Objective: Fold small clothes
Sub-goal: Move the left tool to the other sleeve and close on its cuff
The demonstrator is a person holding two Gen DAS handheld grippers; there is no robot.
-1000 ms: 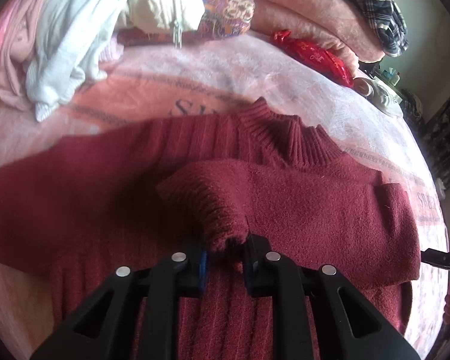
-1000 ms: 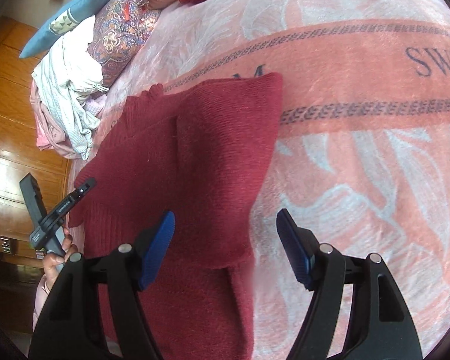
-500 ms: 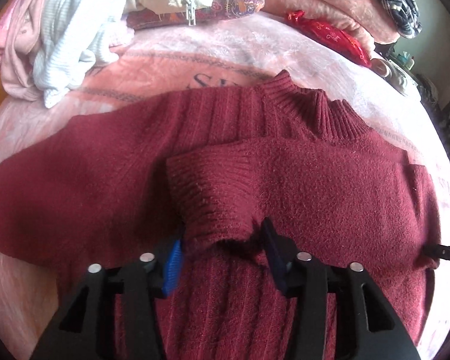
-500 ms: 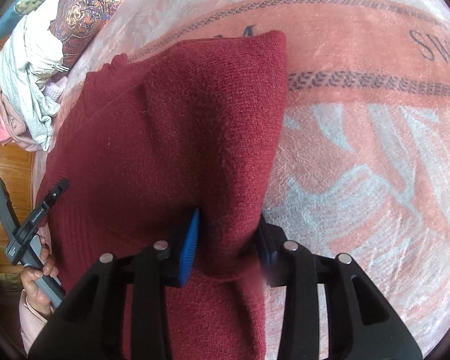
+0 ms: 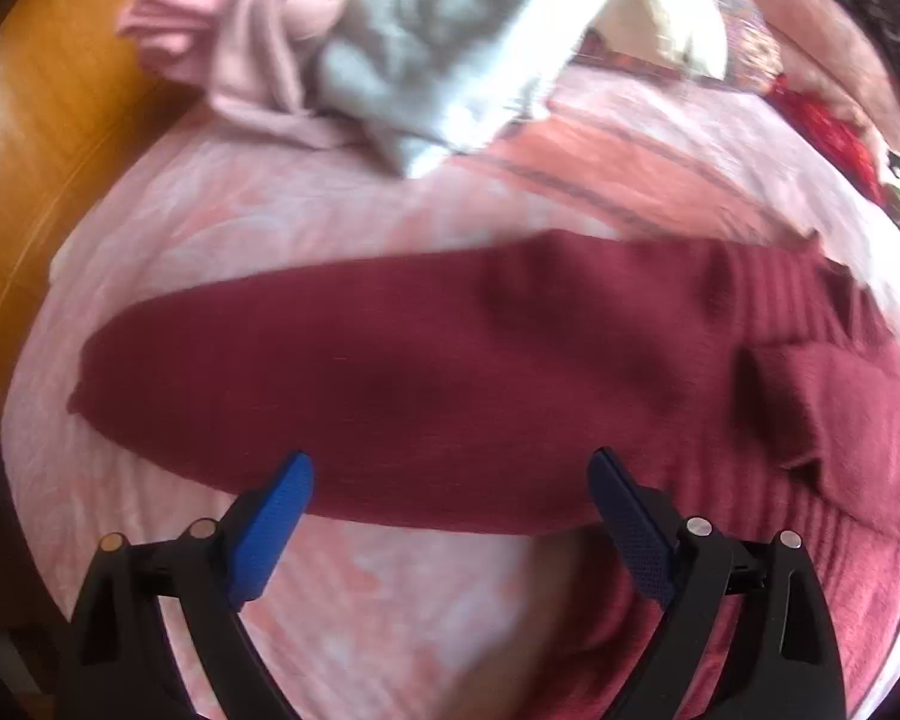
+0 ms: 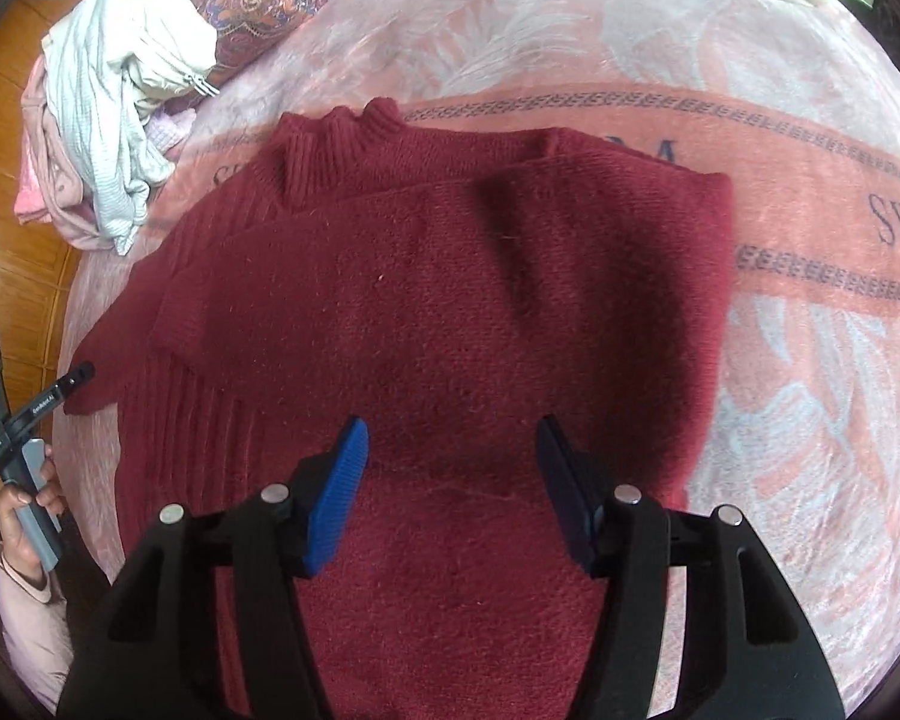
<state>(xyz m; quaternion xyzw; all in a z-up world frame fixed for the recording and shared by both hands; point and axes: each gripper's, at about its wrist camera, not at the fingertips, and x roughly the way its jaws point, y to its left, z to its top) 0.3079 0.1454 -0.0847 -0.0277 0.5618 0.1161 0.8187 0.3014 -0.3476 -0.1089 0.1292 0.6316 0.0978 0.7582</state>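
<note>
Right wrist view: the maroon sweater point(image 6: 450, 300) lies flat on the pink blanket point(image 6: 810, 390), one sleeve folded across. Both the right gripper point(image 6: 450, 468) and the left gripper point(image 5: 450, 498) hover above it, jaws opening, gripping nothing.

Bare blanket point(image 6: 810, 420) right of the sweater point(image 6: 450, 300) lies free — heaped clothes point(image 6: 108, 120) (far-left corner) crowd that side.

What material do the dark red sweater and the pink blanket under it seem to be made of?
The dark red sweater looks like a soft knit, perhaps wool or acrylic: ribbed collar and cuff, fuzzy matte surface with stray fibres. The pink blanket looks like plush fleece, probably synthetic: a short, slightly shiny pile with a woven-in leaf pattern and lettering.
</note>
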